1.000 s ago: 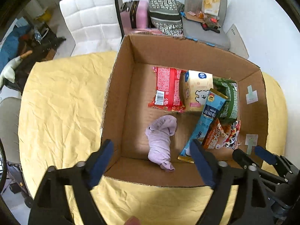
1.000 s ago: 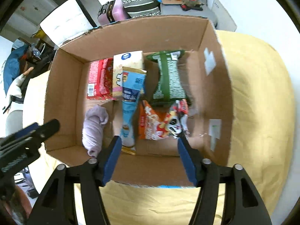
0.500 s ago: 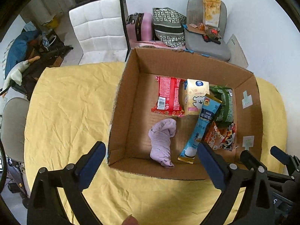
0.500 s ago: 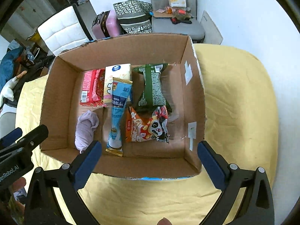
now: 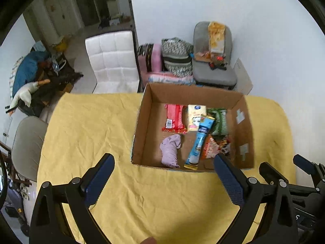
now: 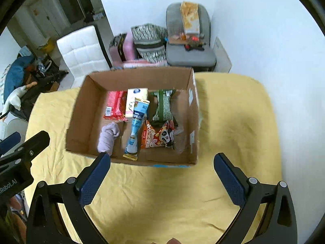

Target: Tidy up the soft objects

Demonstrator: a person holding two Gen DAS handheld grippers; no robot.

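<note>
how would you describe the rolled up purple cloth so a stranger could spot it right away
Find the open cardboard box on the yellow tablecloth. Inside, near its front left corner, lies the rolled lilac cloth, just left of the long blue sachet. It is the only plain fabric item there; everything beside it is a printed packet.

Cardboard box (image 6: 81, 109), open-topped, on yellow cloth, contents lying flat. Far row: red packet (image 6: 114, 105), cream tissue pack (image 6: 135, 98), green packet (image 6: 163, 106). Near row: rolled lilac cloth (image 6: 107, 137), long blue sachet (image 6: 136, 126) overlapping the tissue pack, orange panda snack bag (image 6: 157, 138).
</note>
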